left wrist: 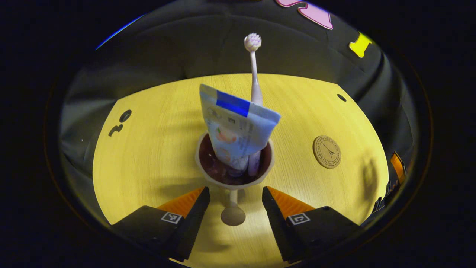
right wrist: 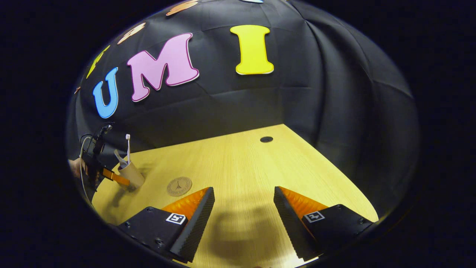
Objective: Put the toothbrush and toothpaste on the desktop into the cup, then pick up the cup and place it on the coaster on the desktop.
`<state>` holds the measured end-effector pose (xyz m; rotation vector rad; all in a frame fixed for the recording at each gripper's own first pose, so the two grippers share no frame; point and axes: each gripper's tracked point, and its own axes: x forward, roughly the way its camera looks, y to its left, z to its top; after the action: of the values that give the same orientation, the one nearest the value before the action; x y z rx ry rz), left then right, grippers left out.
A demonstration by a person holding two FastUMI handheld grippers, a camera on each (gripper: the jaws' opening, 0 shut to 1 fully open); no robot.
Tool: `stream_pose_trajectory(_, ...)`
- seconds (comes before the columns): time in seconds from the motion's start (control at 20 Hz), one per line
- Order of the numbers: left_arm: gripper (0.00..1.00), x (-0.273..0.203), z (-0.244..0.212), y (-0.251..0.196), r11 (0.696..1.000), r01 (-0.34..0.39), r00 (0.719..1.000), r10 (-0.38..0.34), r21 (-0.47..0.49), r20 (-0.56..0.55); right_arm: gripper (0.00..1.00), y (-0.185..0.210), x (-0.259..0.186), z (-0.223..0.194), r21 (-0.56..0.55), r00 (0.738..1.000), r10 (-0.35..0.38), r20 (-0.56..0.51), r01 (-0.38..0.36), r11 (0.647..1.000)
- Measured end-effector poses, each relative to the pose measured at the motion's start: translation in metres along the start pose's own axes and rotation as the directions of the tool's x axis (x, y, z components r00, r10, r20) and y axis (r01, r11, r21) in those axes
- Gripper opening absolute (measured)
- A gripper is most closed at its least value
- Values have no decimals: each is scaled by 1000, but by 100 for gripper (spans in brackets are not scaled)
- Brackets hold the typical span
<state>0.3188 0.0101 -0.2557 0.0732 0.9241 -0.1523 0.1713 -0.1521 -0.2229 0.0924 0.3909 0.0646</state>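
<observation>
Left gripper view: cup (left wrist: 235, 167) stood upright on the bench (left wrist: 156, 149), mid-scene. Toothpaste (left wrist: 236, 126) and toothbrush (left wrist: 254, 85) both sat in it, tube leaning left, brush head up behind it. So the loading step read as done. Coaster (left wrist: 327, 152) lay flat to the right of the cup, apart from it, nothing on it. Left gripper (left wrist: 235, 193) jaws stood wide, one to each side of the cup's near wall; no contact could be made out. Judged: approach for the cup grasp, not yet closed.

Right gripper view: right gripper (right wrist: 243, 193) jaws wide, holding nothing, over bare bench (right wrist: 253, 167). Far left, the cup (right wrist: 131, 174) with brush and tube showed small, the left gripper (right wrist: 115, 178) and a hand (right wrist: 76, 166) beside it; whether those jaws touched the cup could not be told at that size. Coaster (right wrist: 179, 186) lay on the right of the cup, bare.

Left to do: close on cup, lift, set it on coaster.
</observation>
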Motion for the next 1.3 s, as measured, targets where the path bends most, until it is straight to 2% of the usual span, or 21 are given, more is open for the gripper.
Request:
stream_pose_trajectory(0.15,79,7,-1,2,1000,-14,1000,14,-2,-25,98,-5,-19,-7,7,999,-12,-38,12,1000)
stream_pose_trajectory(0.25,64,11,-3,3,1000,-22,999,21,-10,-43,98,-4,-30,-7,39,999,-12,-51,14,999)
stream_pose_trajectory(0.3,50,12,-4,3,1000,-26,998,26,-14,-51,98,-5,-35,-7,58,998,-21,-56,24,998)
stream_pose_trajectory(0.35,52,13,-7,4,999,-33,997,31,-17,-65,98,-3,-38,-9,84,998,-23,-65,28,996)
stream_pose_trajectory(0.4,39,13,-9,5,999,-46,996,44,-19,-73,98,3,-42,-11,106,997,-13,-75,21,994)
stream_pose_trajectory(0.45,32,13,-9,3,999,-49,996,48,-22,-71,98,7,-44,-12,120,997,-6,-83,16,993)
stream_pose_trajectory(0.6,36,13,-8,3,999,-43,997,42,-16,-65,98,13,-50,-3,116,998,-1,-71,9,993)
stream_pose_trajectory(0.65,31,13,-7,2,999,-36,998,35,-18,-57,98,13,-52,-1,117,998,-4,-65,11,993)
stream_pose_trajectory(0.75,31,13,-7,2,999,-29,998,28,-26,-49,98,19,-53,-2,121,997,8,-72,1,993)
stream_pose_trajectory(0.8,36,13,-6,2,999,-31,999,30,-30,-42,98,21,-52,-3,118,997,11,-75,-2,993)
stream_pose_trajectory(0.85,31,14,-6,1,999,-32,999,30,-37,-36,98,23,-54,-4,114,997,17,-80,-8,993)
stream_pose_trajectory(0.95,30,13,-5,-3,999,-23,999,22,-47,-29,98,26,-55,-6,107,996,25,-87,-15,994)
stream_pose_trajectory(1.0,26,11,-4,-3,999,-21,1000,20,-44,-23,98,27,-55,-8,108,995,29,-91,-19,994)
stream_pose_trajectory(1.1,34,6,3,-7,1000,-19,1000,19,-19,-4,98,29,-57,-10,109,995,34,-96,-23,994)
stream_pose_trajectory(1.15,30,3,8,-12,1000,-15,1000,15,-1,8,98,29,-57,-11,109,995,32,-96,-22,994)
stream_pose_trajectory(1.2,34,0,11,-17,1000,-9,1000,9,14,14,98,28,-57,-12,110,995,29,-97,-18,994)
stream_pose_trajectory(1.25,30,-3,15,-23,999,1,1000,-1,32,22,98,25,-57,-13,106,995,18,-97,-8,994)
stream_pose_trajectory(1.3,34,-5,20,-30,999,10,999,-11,47,31,98,21,-58,-13,106,995,1,-95,9,994)
